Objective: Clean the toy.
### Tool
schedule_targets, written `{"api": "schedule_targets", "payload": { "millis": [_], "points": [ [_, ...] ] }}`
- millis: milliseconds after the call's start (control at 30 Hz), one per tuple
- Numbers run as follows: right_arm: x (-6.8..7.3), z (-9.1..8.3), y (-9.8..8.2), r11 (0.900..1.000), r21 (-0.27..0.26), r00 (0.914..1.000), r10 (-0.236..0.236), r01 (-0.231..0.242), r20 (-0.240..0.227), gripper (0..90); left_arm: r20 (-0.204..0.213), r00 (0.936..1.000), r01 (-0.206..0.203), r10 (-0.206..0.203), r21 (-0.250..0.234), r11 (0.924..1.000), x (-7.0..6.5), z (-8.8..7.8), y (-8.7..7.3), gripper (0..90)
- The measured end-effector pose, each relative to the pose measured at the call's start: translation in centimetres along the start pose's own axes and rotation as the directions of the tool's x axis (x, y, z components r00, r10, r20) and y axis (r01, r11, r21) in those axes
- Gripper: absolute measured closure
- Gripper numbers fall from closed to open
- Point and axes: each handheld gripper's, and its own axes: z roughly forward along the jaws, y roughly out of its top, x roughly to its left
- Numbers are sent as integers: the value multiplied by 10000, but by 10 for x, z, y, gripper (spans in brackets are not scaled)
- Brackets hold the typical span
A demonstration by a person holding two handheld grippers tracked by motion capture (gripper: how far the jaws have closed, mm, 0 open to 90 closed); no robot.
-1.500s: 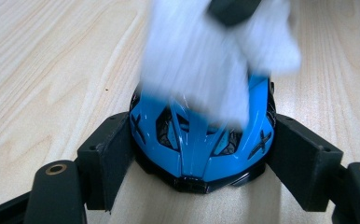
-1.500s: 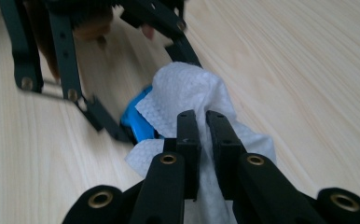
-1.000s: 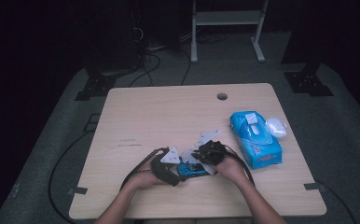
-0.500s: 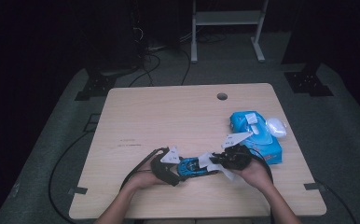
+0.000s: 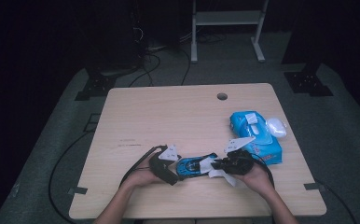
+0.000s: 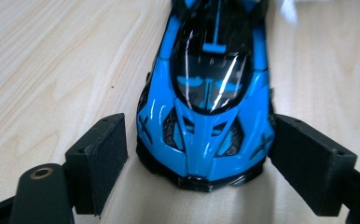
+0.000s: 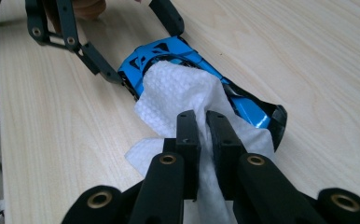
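A blue and black toy car [image 5: 193, 166] lies on the wooden table [image 5: 169, 116] near its front edge. My left gripper [image 5: 180, 171] sits at the car's nose [image 6: 206, 93]. The nose lies between the pads [image 6: 99, 158] with a gap at one side, and the jaws have just been opening. My right gripper [image 7: 204, 126] is shut on a white wipe [image 7: 183, 88], which is draped over the car's [image 7: 169, 51] rear half. In the high view the right gripper [image 5: 220, 166] is at the car's right end, with the wipe [image 5: 226, 178] trailing beneath it.
A blue pack of wipes [image 5: 255, 137] lies on the table to the right, with a small white object [image 5: 276, 127] beside it. A round hole [image 5: 222, 96] sits near the table's far edge. Cables trail from both grippers off the front.
My right gripper has moved to the right with the wipe, from over the middle of the car to its right end. The left gripper has stayed at the car's nose.
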Motion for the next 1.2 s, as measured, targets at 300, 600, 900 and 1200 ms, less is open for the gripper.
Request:
{"api": "schedule_targets", "payload": {
  "millis": [300,600,900,1200],
  "points": [
    [1,0,-5,9990,-406,9996,186,-194,-197,836,484,9969,644,-624,-408,9971,8,-8,0,256],
    [0,7,-7,9998,-11,9991,200,-201,-379,836,835,9850,1573,-1513,-705,9850,16,-7,-1,258],
    [6,9,-11,9998,-192,9999,-43,41,-95,836,864,9674,2436,-2379,-618,9679,20,1,-2,192],
    [13,8,-16,9984,-335,9987,-450,458,258,841,904,9602,2707,-2641,-706,9601,19,2,-4,196]
  ]
}}
